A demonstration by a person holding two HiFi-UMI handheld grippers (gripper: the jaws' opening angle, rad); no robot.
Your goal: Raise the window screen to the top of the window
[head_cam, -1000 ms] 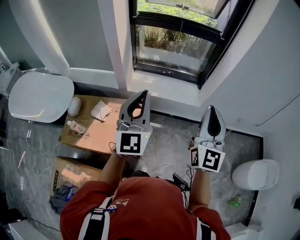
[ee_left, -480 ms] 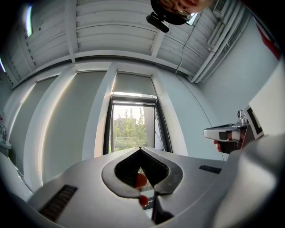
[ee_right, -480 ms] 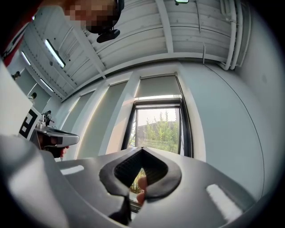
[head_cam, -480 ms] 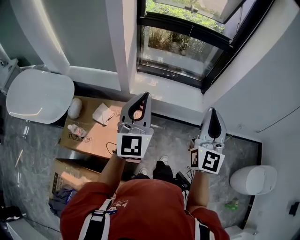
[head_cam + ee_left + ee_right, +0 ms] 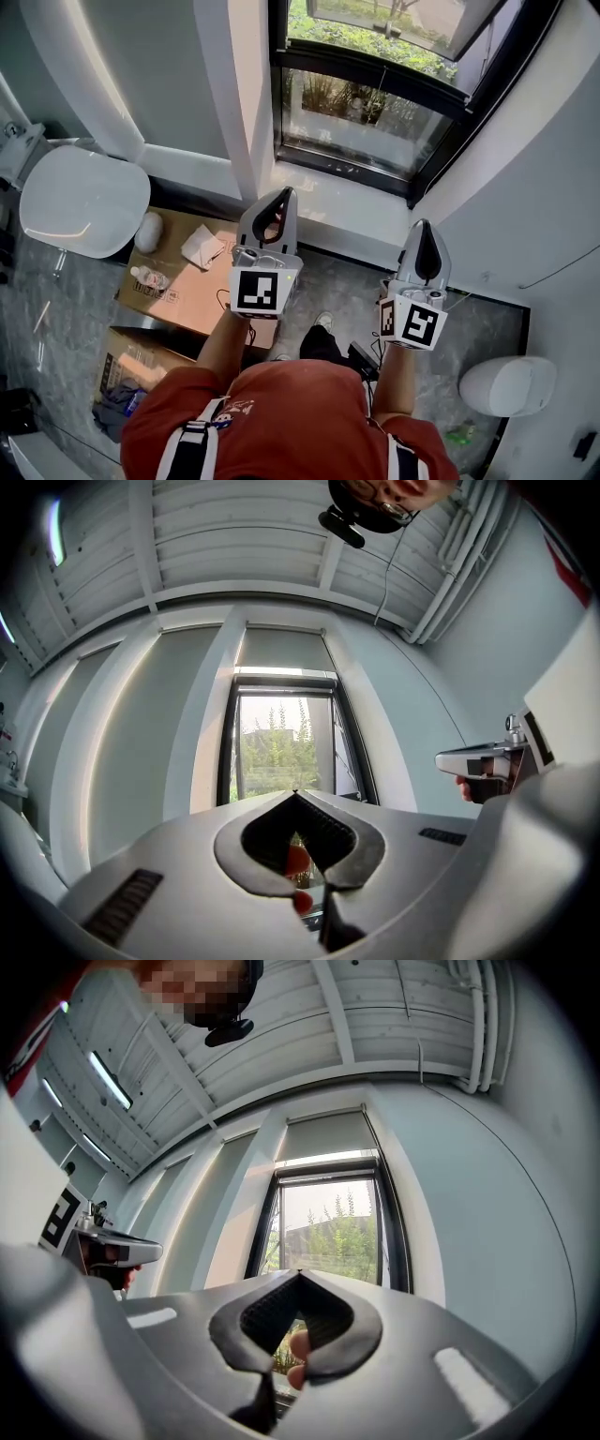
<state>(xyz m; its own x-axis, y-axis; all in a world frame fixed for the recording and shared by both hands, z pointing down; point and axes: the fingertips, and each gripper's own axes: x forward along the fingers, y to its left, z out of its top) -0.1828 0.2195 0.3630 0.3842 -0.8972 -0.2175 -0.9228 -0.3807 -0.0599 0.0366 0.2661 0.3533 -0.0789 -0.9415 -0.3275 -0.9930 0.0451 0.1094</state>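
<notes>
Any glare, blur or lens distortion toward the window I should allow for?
Head view: sharp, window sill sunlit, floor dimmer. Left gripper view: fisheye bows the walls, corners black, sky washed out above the shut left gripper. Right gripper view: same bowing past the shut right gripper.

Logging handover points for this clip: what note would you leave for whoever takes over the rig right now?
Left gripper: shut, empty, pointing at the window.
Right gripper: shut, empty, alongside, same aim.
Window: ahead, black-framed, untouched; the screen's position is unclear.
Done: nothing yet.
Left: reach in, grip the screen, raise it to the top.
</notes>
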